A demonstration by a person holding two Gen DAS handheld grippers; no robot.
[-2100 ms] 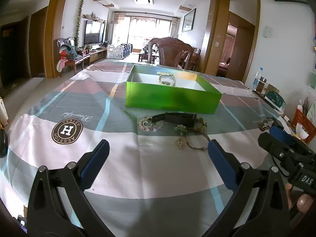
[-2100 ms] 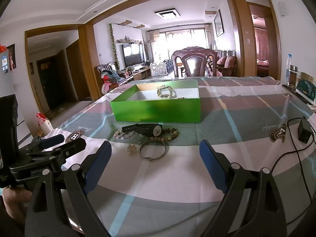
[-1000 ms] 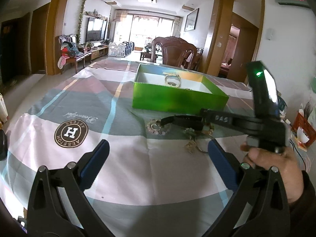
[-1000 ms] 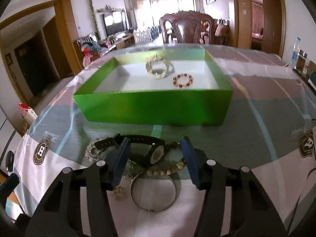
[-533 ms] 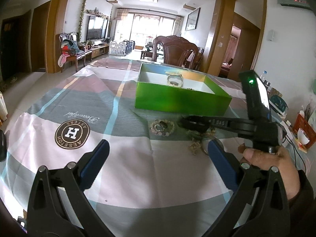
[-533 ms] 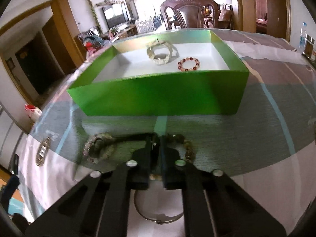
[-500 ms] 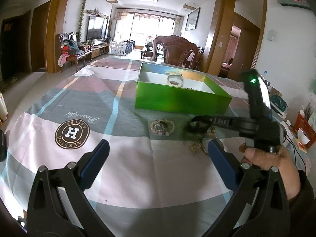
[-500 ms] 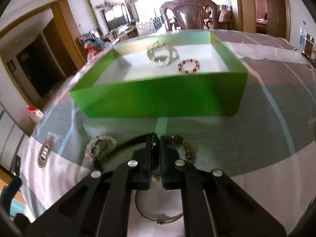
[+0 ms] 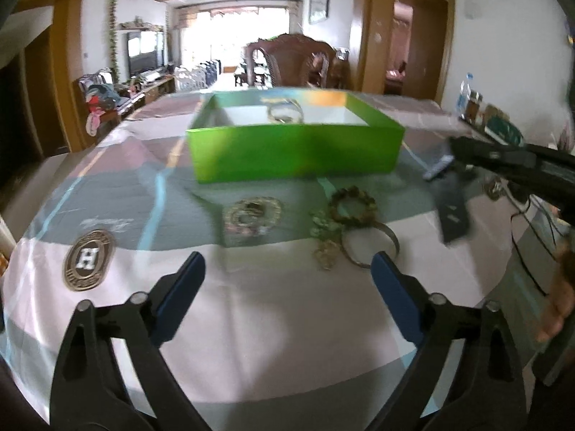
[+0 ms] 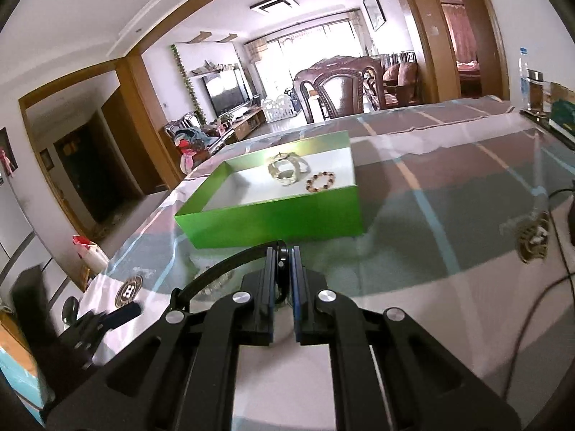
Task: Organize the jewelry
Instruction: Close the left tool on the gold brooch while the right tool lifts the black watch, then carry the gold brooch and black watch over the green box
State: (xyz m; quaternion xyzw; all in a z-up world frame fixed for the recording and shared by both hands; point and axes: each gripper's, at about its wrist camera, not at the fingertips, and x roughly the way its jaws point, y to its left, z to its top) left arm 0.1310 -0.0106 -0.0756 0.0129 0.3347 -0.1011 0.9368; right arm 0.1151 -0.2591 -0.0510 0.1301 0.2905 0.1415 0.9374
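Two bracelets [image 10: 287, 172] already lie in the green box [image 10: 273, 221]. The right gripper [image 10: 282, 276] is clamped on the black wristwatch [image 10: 230, 264], lifted short of the box. Left gripper [image 9: 287, 280], nothing between its jaws, is closing above the tabletop [image 9: 273, 330]. Beaded bracelets [image 9: 251, 213] and a bangle [image 9: 377, 244] remain unsorted.

- We read a large "H" in the round emblem [image 9: 88, 259] printed on the tablecloth [image 9: 273, 323].
- The emblem's ring lettering is too blurred to read.
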